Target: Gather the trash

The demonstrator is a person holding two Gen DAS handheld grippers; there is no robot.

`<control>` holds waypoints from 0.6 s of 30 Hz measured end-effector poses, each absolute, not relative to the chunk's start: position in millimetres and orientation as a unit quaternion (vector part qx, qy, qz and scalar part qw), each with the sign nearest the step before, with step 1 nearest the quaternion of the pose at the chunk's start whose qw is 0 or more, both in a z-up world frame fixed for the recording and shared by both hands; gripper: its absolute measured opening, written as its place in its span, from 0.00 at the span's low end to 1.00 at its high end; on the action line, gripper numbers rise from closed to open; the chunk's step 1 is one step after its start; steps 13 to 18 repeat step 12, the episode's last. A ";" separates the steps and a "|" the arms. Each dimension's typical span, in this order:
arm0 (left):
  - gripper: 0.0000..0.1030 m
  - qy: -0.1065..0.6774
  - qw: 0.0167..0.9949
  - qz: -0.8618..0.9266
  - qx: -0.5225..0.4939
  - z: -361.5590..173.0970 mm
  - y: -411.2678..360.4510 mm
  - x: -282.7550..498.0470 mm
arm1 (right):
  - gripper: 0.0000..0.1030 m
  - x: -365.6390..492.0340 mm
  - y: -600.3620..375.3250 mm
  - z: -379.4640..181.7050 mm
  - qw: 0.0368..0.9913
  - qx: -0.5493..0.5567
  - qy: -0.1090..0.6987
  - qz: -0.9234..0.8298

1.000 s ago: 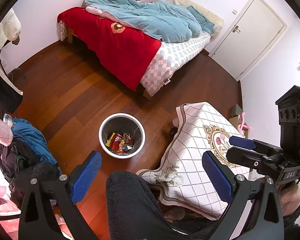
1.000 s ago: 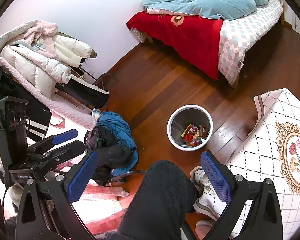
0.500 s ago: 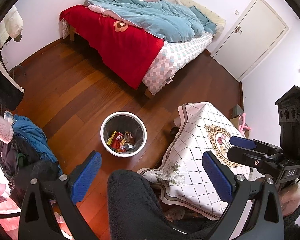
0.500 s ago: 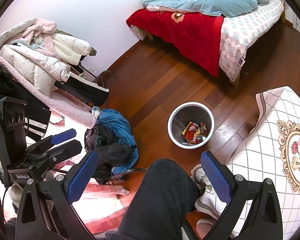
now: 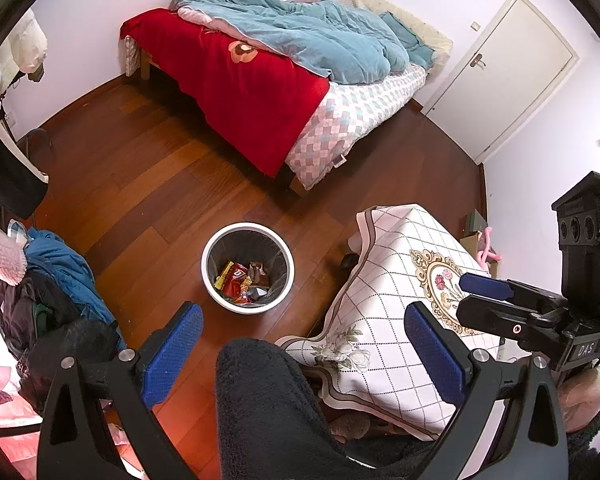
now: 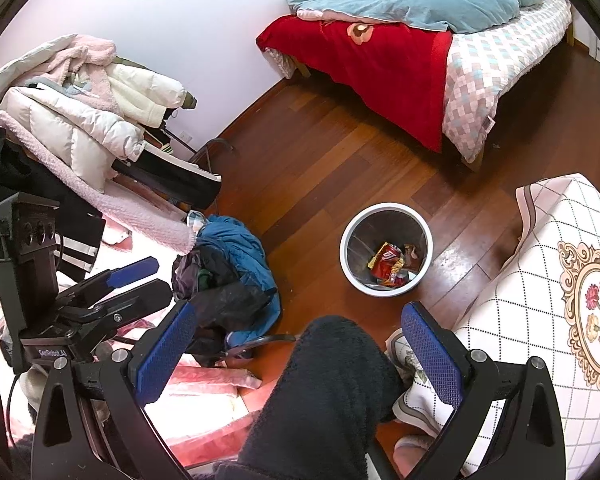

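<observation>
A round white wastebasket with a dark liner stands on the reddish-brown wooden floor, beyond the spread blue-padded jaws of the left gripper and slightly left of their midline; nothing lies between the pads. From the right wrist view the same wastebasket sits just past the far tip of the right-hand pad of the right gripper, whose jaws are likewise wide apart and empty. Inside the basket lies a heap of crumpled trash: a red can or packet with white lettering, yellow wrapper scraps and a brown wrapper, all at the bottom. A knee in dark fleece trousers fills the near space between the left gripper's fingers. Near right of the basket, a low table draped in a white lattice-patterned cloth with a floral medallion stands close to it. Far across the floor is a bed with a red blanket and a rumpled teal duvet, and a white door at far right. On the left, a heap of blue and dark clothing lies on the floor near a pile of white and pink padded jackets.
</observation>
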State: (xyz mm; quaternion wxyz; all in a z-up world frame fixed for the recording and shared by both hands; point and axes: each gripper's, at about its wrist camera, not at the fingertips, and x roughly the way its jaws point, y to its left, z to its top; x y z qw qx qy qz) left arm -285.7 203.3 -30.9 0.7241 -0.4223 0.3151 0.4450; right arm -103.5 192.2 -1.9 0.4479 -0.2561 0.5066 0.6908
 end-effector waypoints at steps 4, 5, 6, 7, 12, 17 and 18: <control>1.00 0.313 0.723 0.447 -0.423 -30.8 203.9 -284.5 | 1.00 -104.0 191.9 -1.0 0.447 -0.258 0.505 0.692; 1.00 0.312 0.723 0.448 -0.423 -31.0 203.9 -284.9 | 1.00 -104.0 192.1 -1.1 0.447 -0.257 0.506 0.691; 1.00 0.310 0.723 0.449 -0.423 -31.3 203.4 -285.0 | 1.00 -103.9 192.2 -0.9 0.448 -0.256 0.506 0.691; 1.00 0.310 0.723 0.449 -0.424 -31.1 204.2 -284.7 | 1.00 -104.1 191.5 -0.2 0.448 -0.257 0.505 0.692; 1.00 0.309 0.721 0.451 -0.426 -32.0 203.8 -284.9 | 1.00 -102.8 192.5 0.7 0.447 -0.254 0.505 0.693; 1.00 0.309 0.721 0.451 -0.426 -32.0 203.8 -284.9 | 1.00 -102.8 192.5 0.7 0.447 -0.254 0.505 0.693; 1.00 0.309 0.721 0.451 -0.426 -32.0 203.8 -284.9 | 1.00 -102.8 192.5 0.7 0.447 -0.254 0.505 0.693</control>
